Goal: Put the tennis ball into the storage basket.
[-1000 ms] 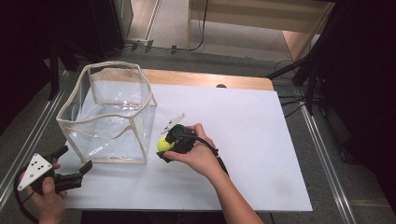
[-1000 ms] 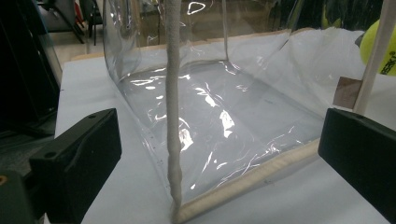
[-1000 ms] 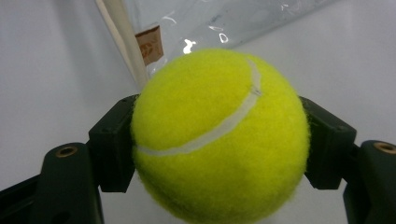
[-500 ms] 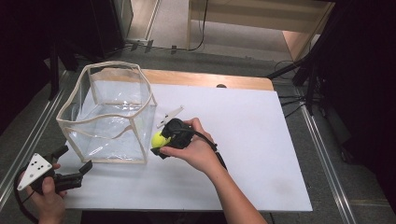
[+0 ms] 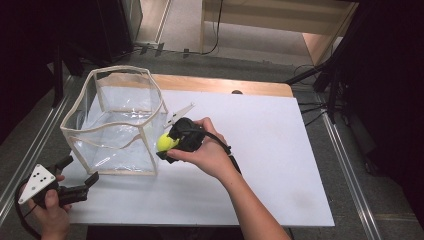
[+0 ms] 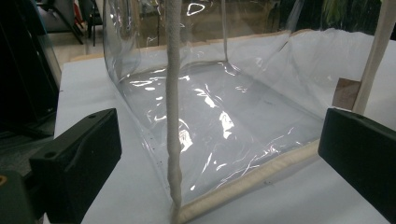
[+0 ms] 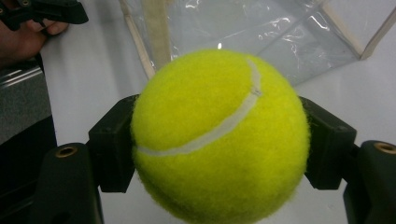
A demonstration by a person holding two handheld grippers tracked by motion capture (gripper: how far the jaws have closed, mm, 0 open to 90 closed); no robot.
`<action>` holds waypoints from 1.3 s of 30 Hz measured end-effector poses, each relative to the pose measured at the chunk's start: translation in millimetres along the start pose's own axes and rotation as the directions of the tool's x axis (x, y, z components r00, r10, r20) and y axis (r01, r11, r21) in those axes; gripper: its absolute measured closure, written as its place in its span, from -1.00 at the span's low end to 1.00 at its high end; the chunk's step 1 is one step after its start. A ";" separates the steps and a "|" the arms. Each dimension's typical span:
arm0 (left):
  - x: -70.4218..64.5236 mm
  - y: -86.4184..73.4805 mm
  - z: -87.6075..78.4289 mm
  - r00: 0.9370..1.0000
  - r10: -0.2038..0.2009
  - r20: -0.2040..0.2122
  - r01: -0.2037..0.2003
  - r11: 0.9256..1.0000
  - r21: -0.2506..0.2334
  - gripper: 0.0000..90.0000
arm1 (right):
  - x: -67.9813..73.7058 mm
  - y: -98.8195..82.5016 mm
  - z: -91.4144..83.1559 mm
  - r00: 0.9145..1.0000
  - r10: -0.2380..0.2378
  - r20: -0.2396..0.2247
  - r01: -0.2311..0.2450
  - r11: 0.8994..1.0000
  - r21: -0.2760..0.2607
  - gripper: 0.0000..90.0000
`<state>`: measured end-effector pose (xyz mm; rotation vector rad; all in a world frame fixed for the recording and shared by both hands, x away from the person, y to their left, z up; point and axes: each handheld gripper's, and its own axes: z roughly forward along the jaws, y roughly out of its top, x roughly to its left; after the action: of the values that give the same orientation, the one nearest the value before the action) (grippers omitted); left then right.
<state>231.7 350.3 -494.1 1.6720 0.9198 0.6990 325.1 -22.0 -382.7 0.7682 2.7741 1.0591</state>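
A yellow tennis ball (image 5: 166, 142) (image 7: 219, 140) is clamped between the black jaws of my right gripper (image 5: 172, 142) (image 7: 219, 144), which hangs above the white table beside the right front corner of a clear plastic bin (image 5: 117, 122) (image 6: 224, 121) with beige trim. My left gripper (image 5: 80, 172) (image 6: 219, 154) rests at the table's near left corner, jaws wide apart, facing the bin's front corner seam with nothing between them.
The white board (image 5: 260, 150) stretches bare to the right of the bin. A wooden strip (image 5: 225, 86) runs along its far edge. Metal rails (image 5: 30, 150) flank the table, and dark stands and cables (image 5: 325, 75) sit at the far right.
My right gripper has risen with the ball and drifted left toward the bin's upper right edge. The left gripper has stayed where it was.
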 end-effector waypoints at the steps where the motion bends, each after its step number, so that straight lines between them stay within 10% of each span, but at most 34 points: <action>1: 0.0 0.1 -0.2 1.000 0.002 -0.001 -0.002 1.000 0.003 -1.00 | 0.7 1.4 -1.0 1.000 0.003 -0.001 -0.003 1.000 -0.002 -0.46; 39: -0.1 0.0 0.5 1.000 0.000 0.002 0.000 1.000 -0.002 -1.00 | -2.2 32.9 -28.3 0.999 -0.031 -0.015 0.030 0.998 -0.050 -0.46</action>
<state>232.1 349.9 -494.2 1.6708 0.9169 0.6979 334.2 -19.2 -340.3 0.7119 2.7520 1.1292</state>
